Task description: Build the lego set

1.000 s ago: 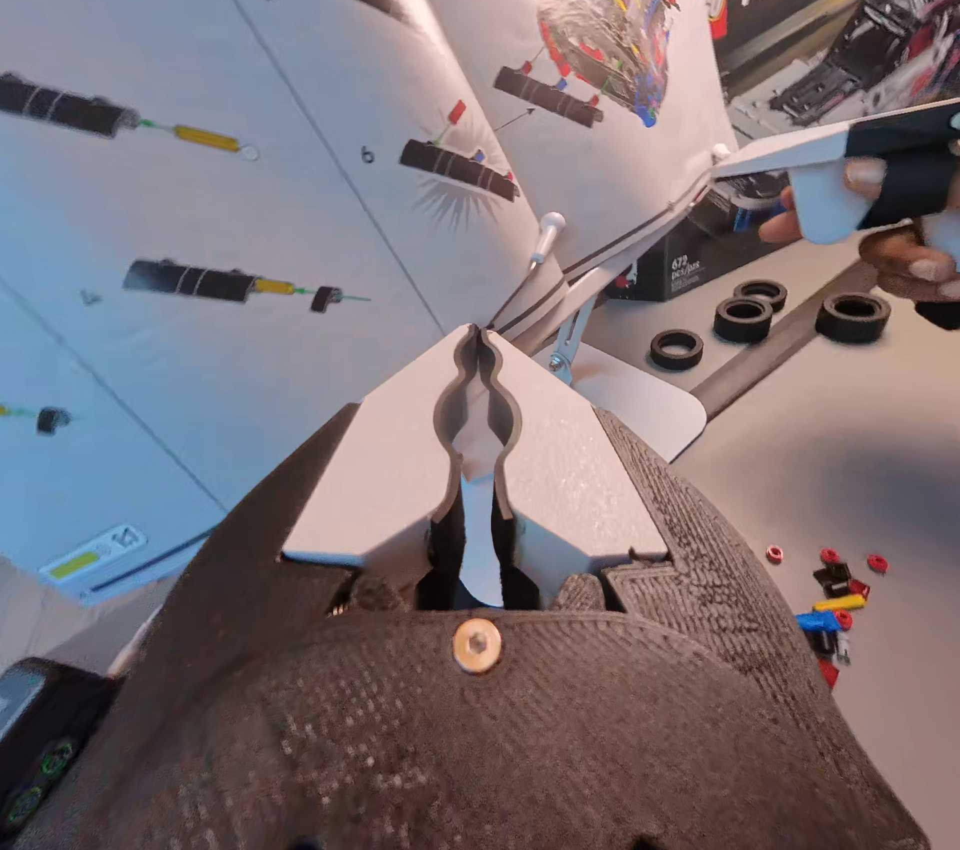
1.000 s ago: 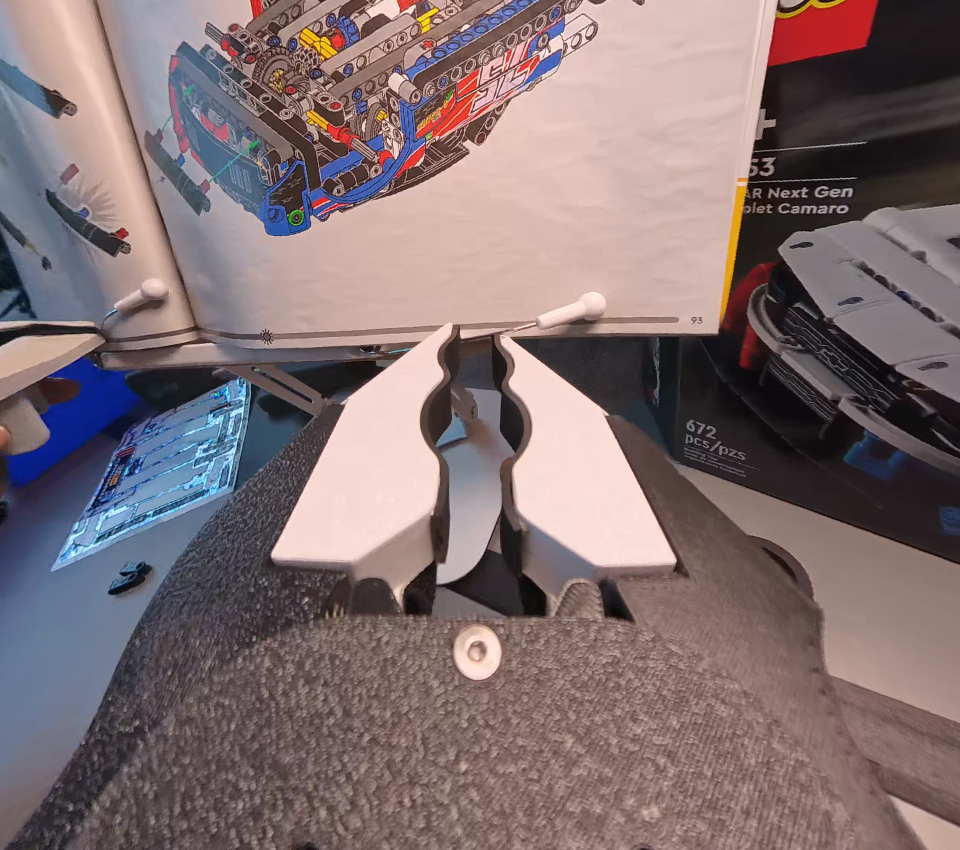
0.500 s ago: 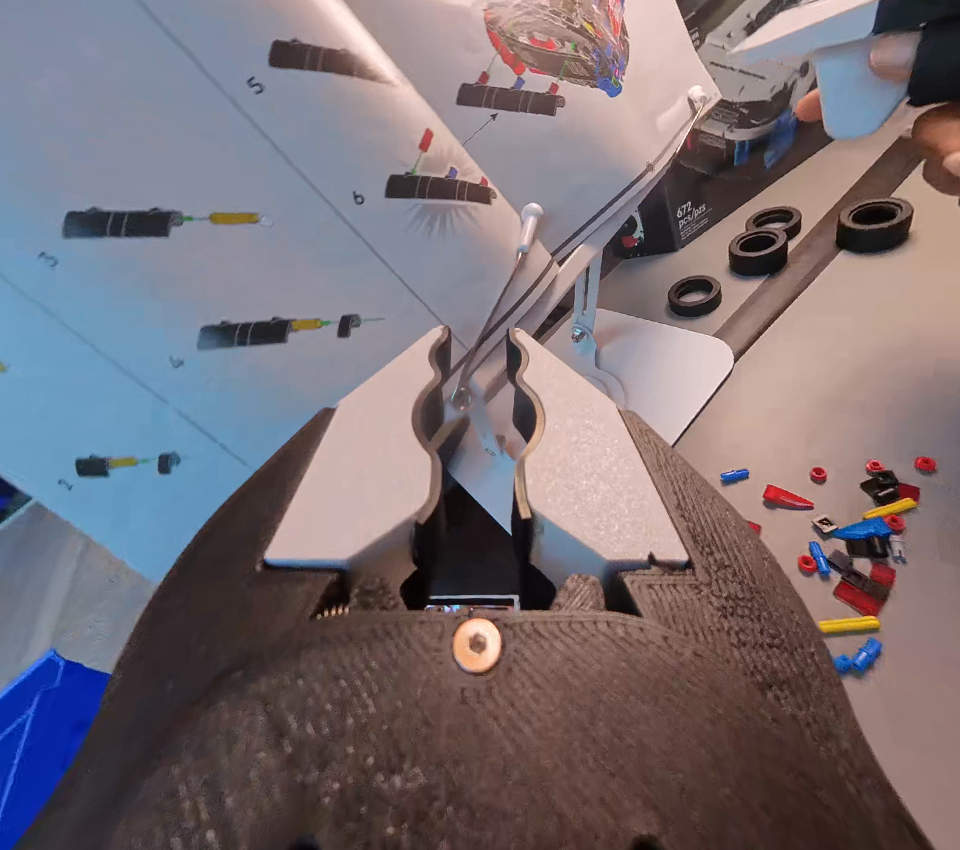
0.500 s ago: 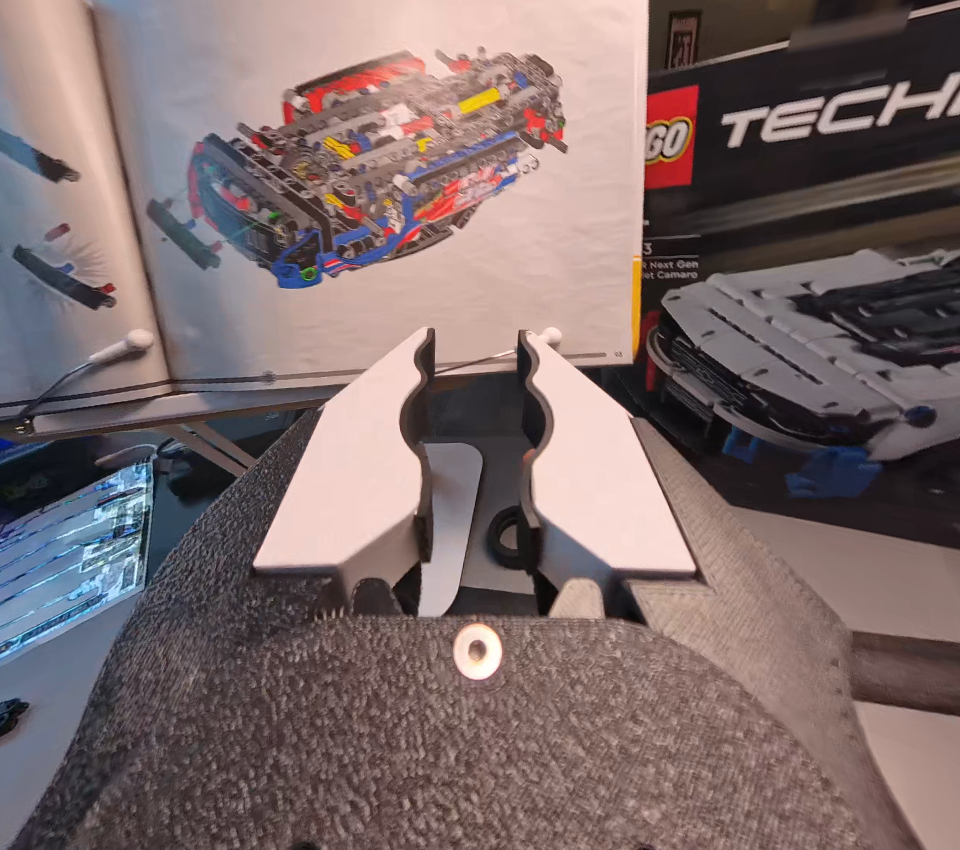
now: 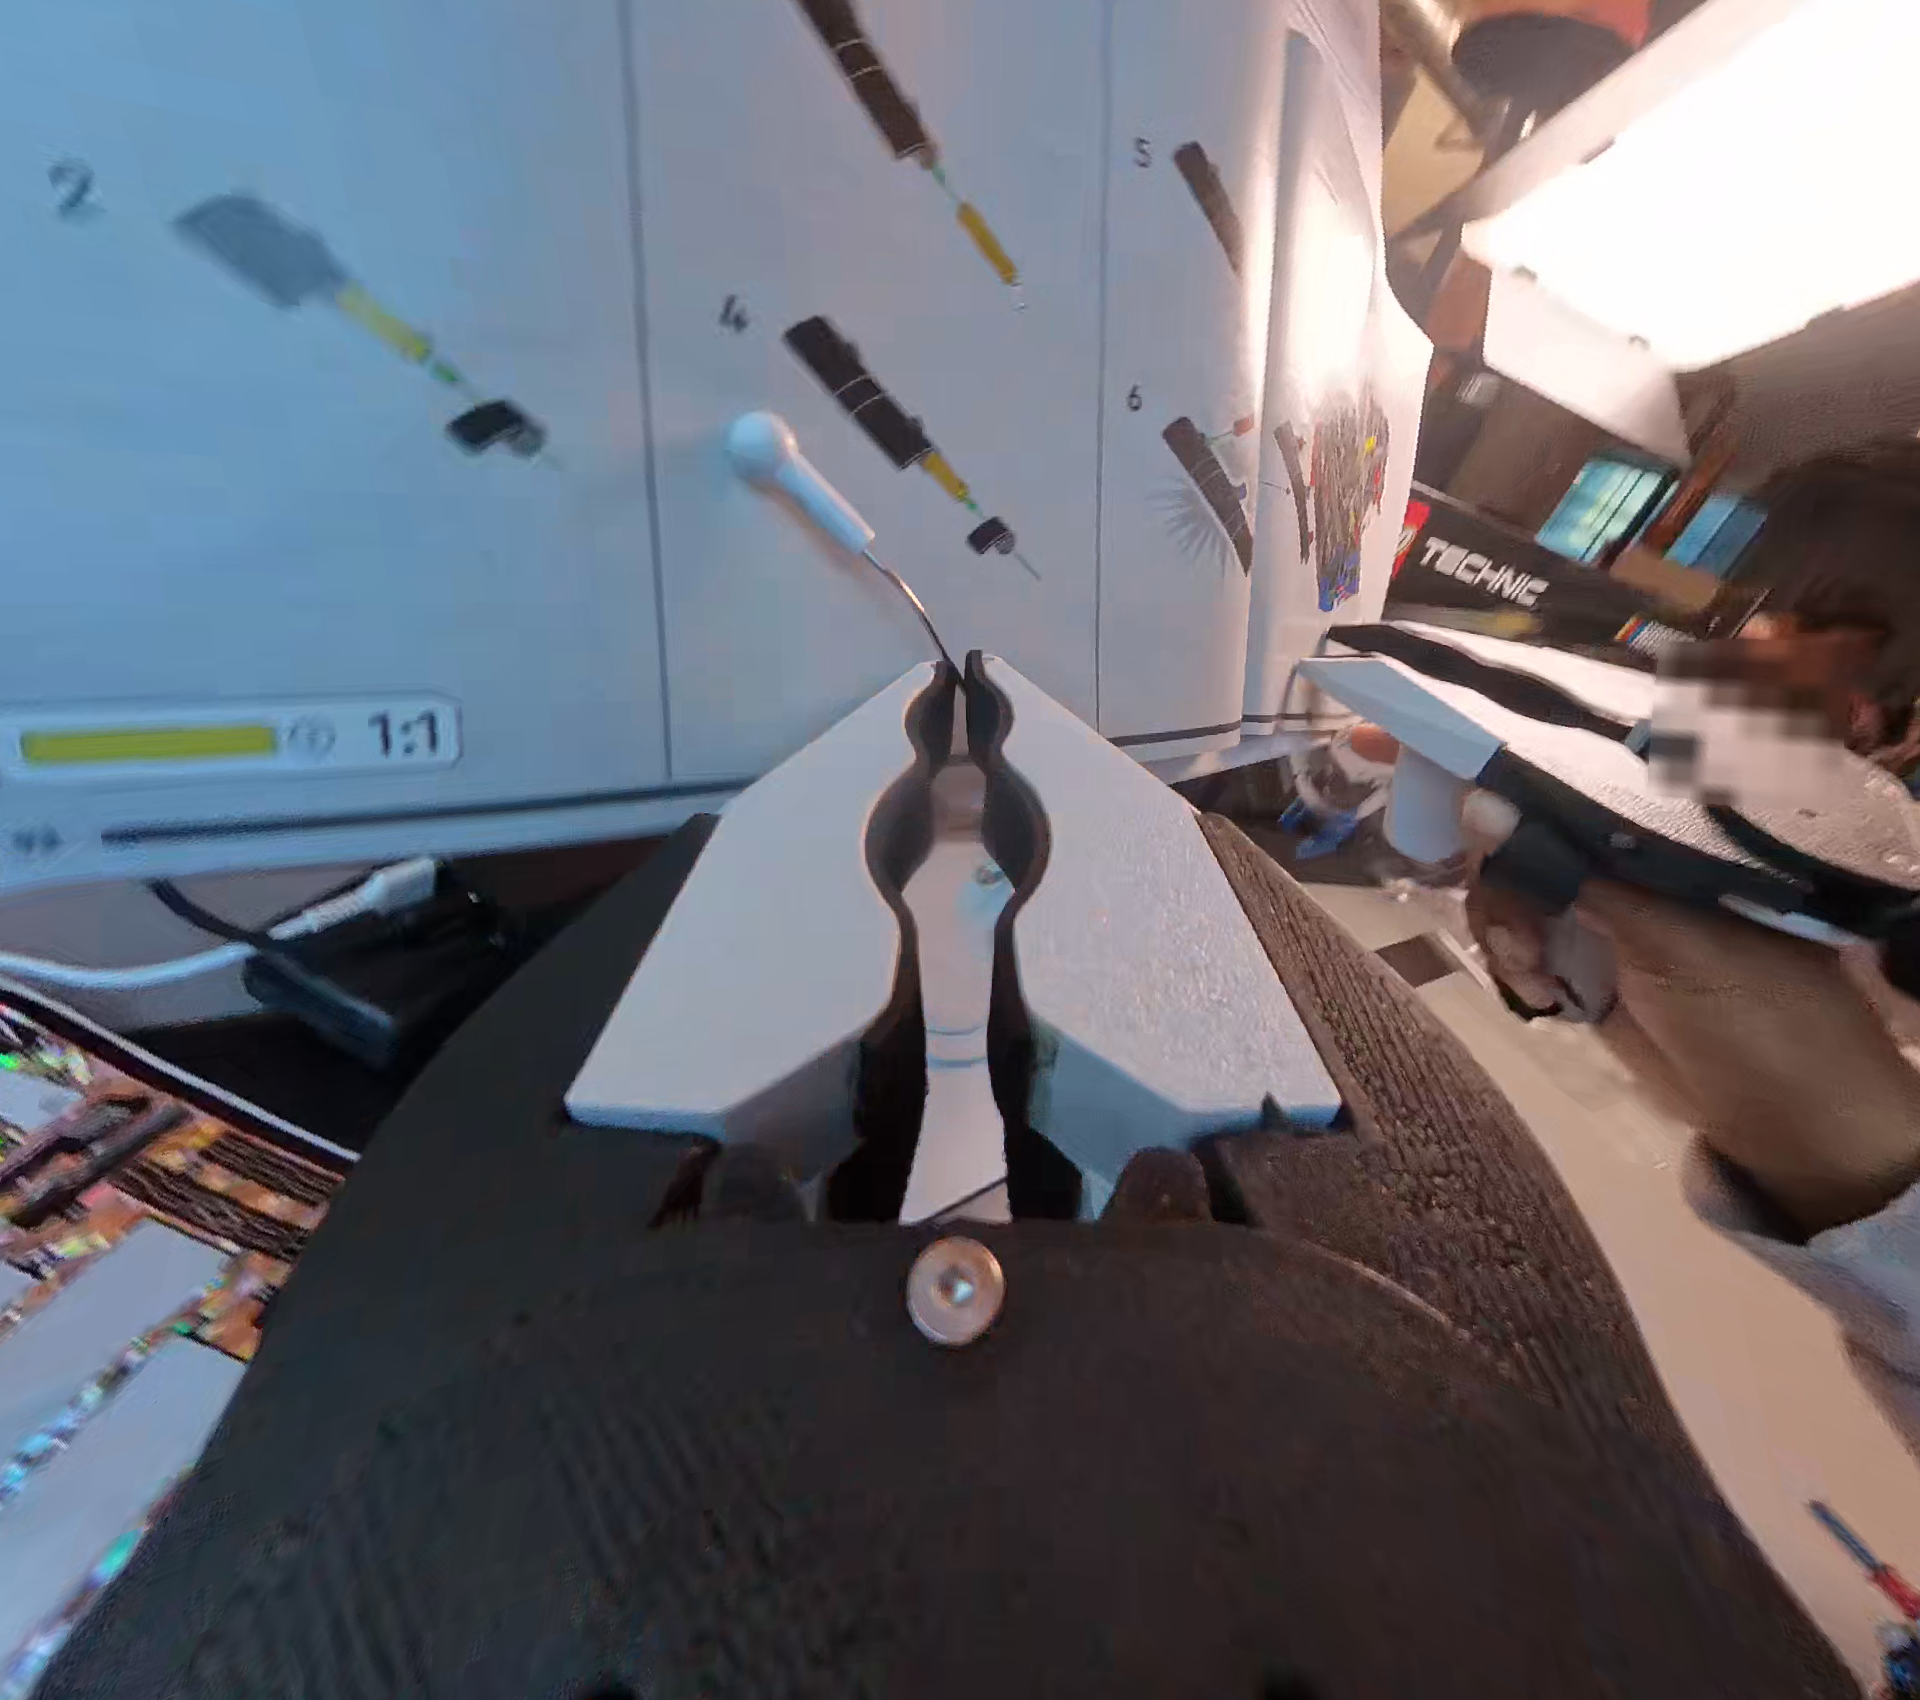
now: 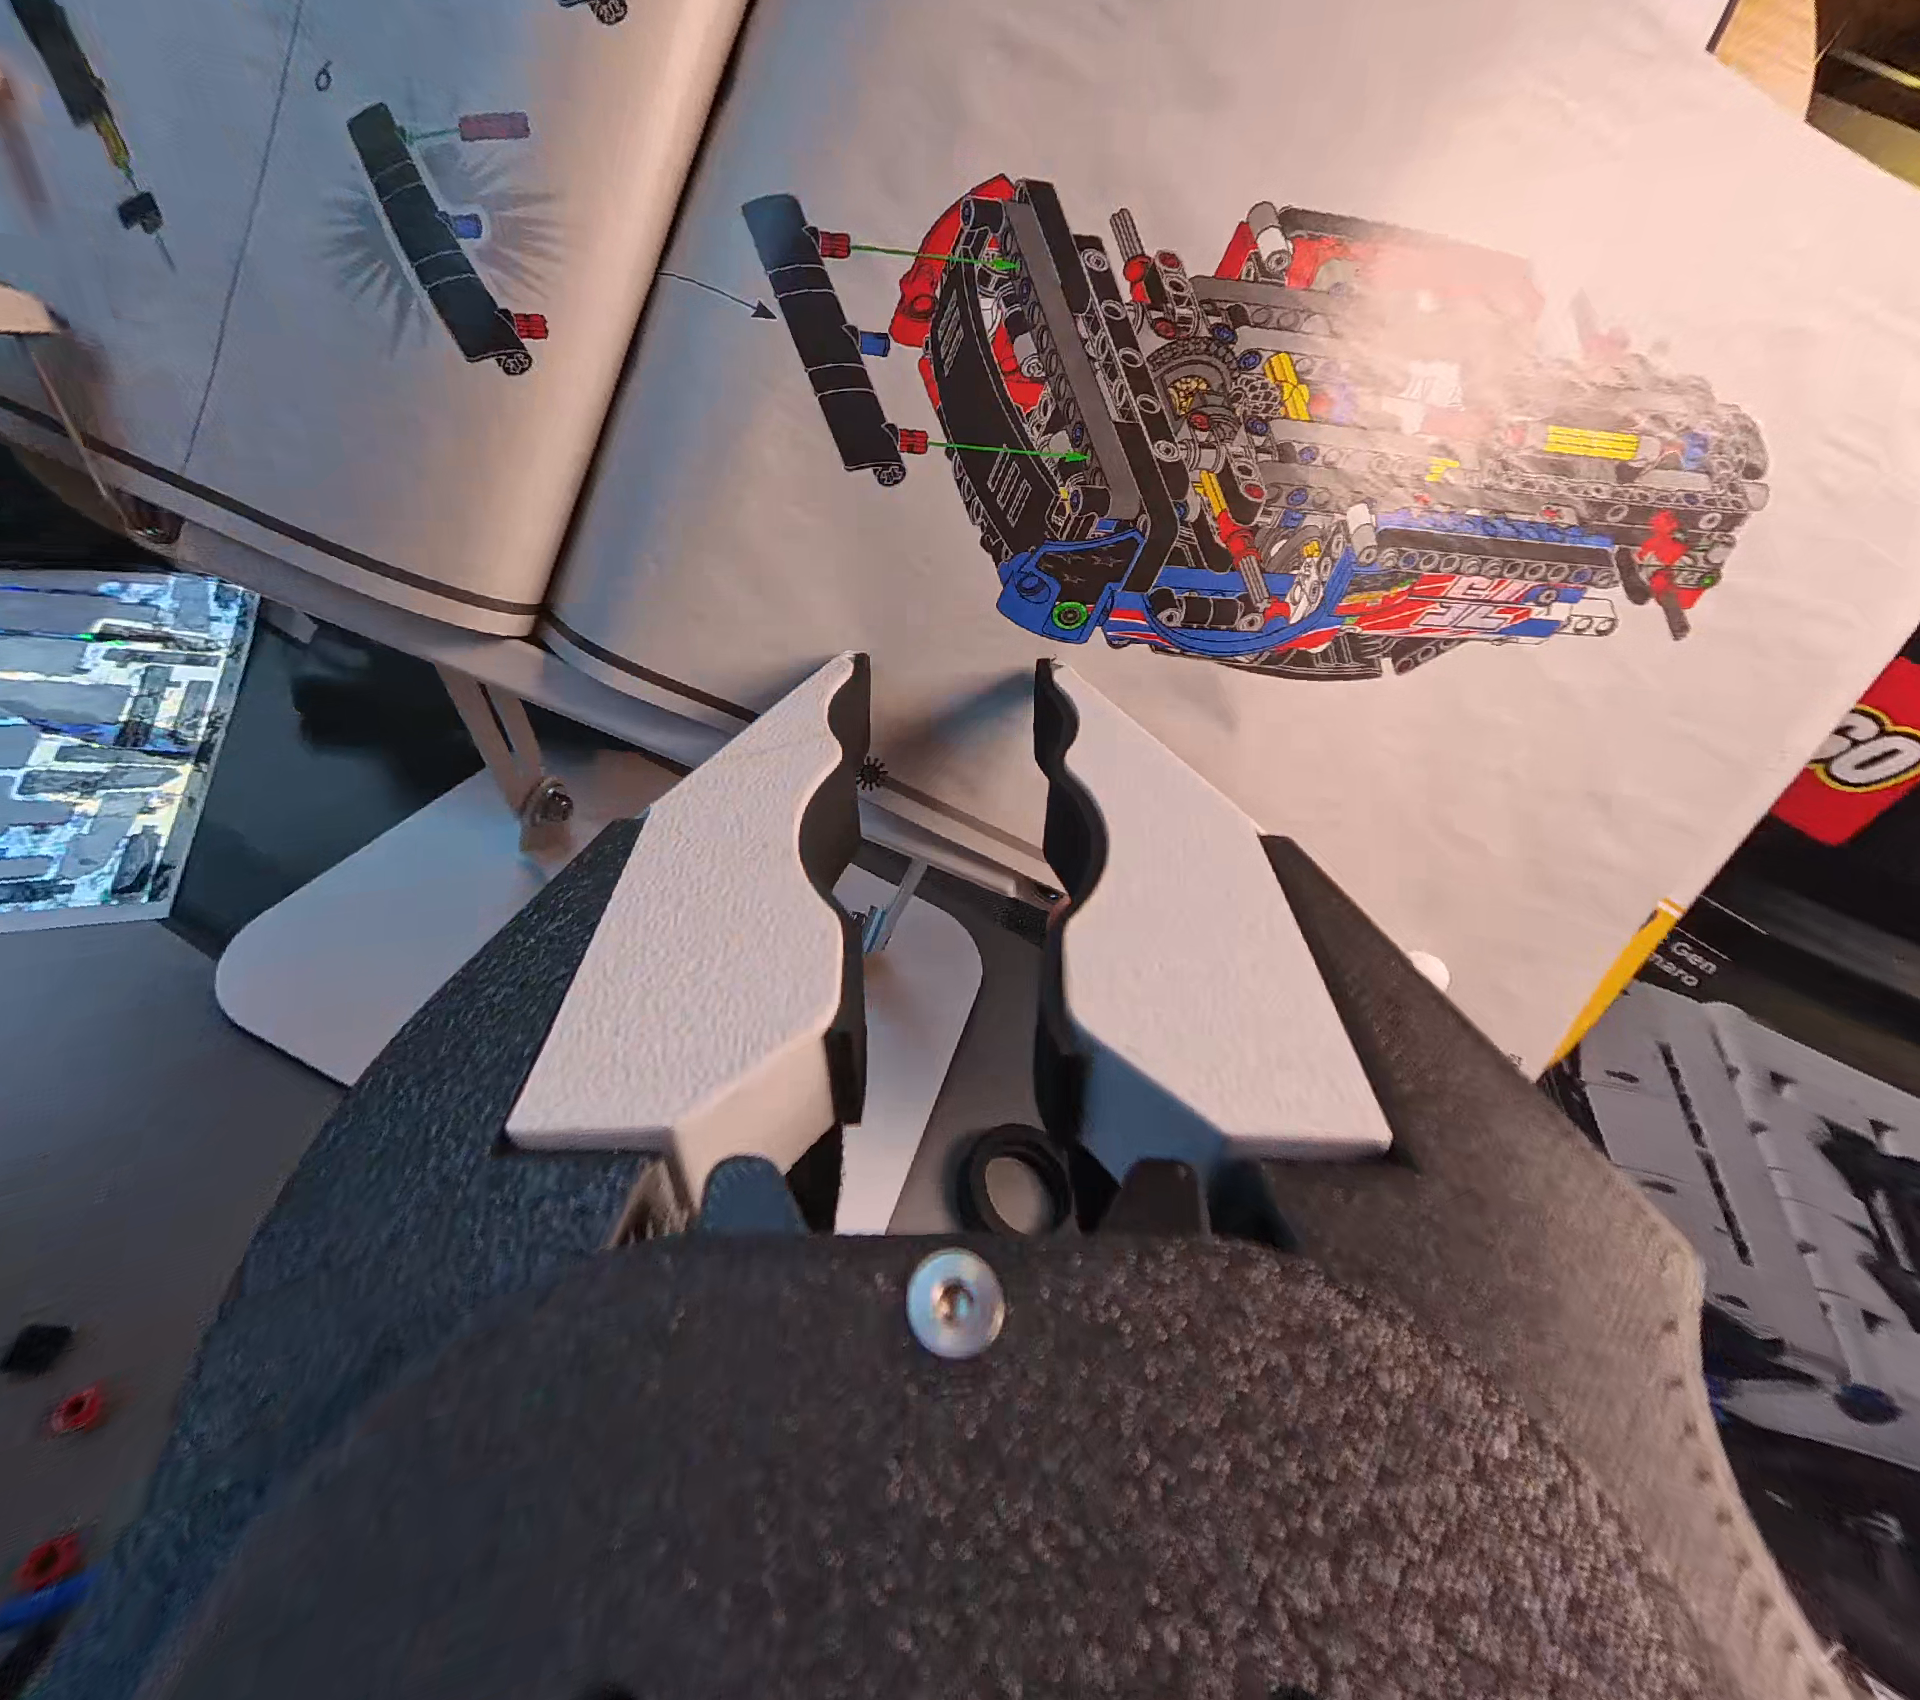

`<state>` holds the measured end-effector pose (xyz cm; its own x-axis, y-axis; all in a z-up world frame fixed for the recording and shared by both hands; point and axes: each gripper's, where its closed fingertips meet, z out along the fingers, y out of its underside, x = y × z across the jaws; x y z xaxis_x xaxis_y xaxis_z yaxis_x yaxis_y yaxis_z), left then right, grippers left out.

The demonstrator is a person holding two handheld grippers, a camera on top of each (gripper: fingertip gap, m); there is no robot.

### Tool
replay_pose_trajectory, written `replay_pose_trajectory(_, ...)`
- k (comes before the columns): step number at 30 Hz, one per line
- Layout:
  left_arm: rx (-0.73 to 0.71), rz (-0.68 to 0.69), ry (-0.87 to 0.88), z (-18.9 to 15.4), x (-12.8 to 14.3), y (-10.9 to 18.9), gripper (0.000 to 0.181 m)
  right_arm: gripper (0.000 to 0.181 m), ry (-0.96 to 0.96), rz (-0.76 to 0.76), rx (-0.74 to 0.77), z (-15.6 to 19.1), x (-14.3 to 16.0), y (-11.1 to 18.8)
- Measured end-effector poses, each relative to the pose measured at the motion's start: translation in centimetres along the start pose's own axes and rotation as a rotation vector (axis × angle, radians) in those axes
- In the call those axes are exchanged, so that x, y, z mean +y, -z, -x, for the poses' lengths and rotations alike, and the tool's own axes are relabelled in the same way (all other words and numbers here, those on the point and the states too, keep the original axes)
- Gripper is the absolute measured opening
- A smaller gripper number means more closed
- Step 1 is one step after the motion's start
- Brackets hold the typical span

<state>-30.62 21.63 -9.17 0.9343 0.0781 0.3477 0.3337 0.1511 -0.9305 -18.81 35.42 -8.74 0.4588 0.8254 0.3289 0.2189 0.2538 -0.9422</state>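
The open instruction booklet stands on a white book stand. My left gripper is shut on the thin wire of the stand's left page holder, whose white tip rests on the left page. My right gripper is open and empty, close in front of the lower edge of the right page, which shows the car drawing. It also shows in the left wrist view, held by a hand. The right page holder's white tip peeks out beside my right finger.
A black tyre lies on the table under my right gripper. A shiny sticker sheet lies at the left, also in the left wrist view. The set's box stands at the right. Small red pieces lie at the lower left.
My left gripper has swung left along the booklet to the left page holder and shut on its wire. My right gripper has moved closer to the right page, tilted and opened wider.
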Motion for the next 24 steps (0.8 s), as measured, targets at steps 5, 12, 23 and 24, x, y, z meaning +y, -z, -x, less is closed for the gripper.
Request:
replay_pose_trajectory(5,0.044,-0.052,0.590,0.9,3.2,1.7,0.000,0.029,0.029,-0.069,-0.005,0.0,0.0,0.0)
replay_pose_trajectory(12,0.132,0.048,0.449,-6.1,1.5,3.4,0.000,0.030,-0.018,-0.021,-0.087,0.0,-0.3,0.6)
replay_pose_trajectory(23,-0.094,0.338,-0.649,-7.0,1.8,-5.9,0.000,0.043,-0.382,0.090,-0.104,-4.3,5.9,2.0)
replay_pose_trajectory(24,-0.090,0.330,-0.672,-7.1,1.7,-6.2,0.000,0.045,-0.402,0.120,-0.122,-4.3,6.7,2.1)
